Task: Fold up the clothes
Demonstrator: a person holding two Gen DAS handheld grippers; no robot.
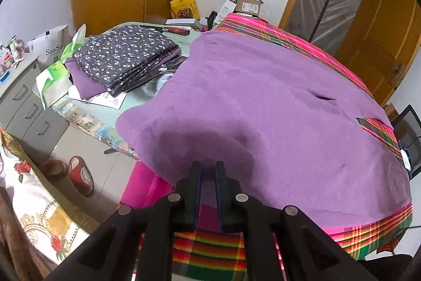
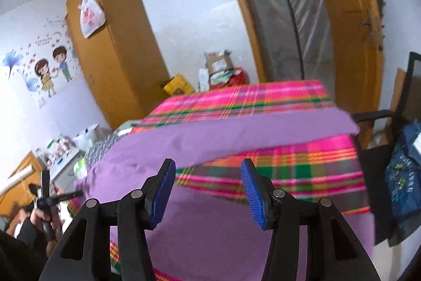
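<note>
Purple cloth going over the plaid table

Left gripper is pinching the cloth's near edge, lower centre; right gripper is hanging released. A one-sided pull risks skewing the fold.

This is a lived-in room of a home, likely a bedroom. A tall orange-brown wooden wardrobe stands against a white wall with cartoon stickers of 2 children. A bright pink plaid cloth covers the table; beside it sit a grey drawer cabinet, red slippers and a wooden door.
</note>
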